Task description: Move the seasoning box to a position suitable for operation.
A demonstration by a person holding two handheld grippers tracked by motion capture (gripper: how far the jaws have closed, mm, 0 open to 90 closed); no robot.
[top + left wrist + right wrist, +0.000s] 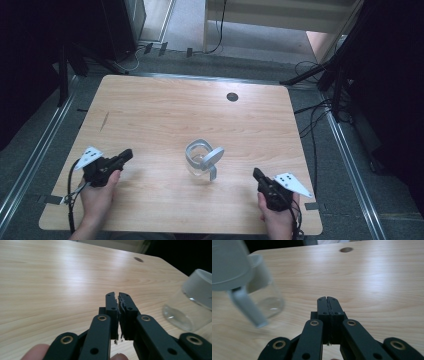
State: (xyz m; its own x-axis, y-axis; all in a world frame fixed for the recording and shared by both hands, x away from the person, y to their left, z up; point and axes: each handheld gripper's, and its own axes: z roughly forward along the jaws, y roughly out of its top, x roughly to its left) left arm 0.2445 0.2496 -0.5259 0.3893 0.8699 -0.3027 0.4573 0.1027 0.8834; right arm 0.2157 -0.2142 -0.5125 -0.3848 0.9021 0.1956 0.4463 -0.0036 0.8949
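1. A clear glass jug with a grey plastic rim, hinged lid and handle stands upright near the middle of the light wooden counter, lid tipped open.
2. The left claw rests on the counter well left of the jug, jaws closed together, empty.
3. The right claw lies right of the jug, jaws pressed together, holding nothing.
4. A small dark round hole sits near the counter's far edge.
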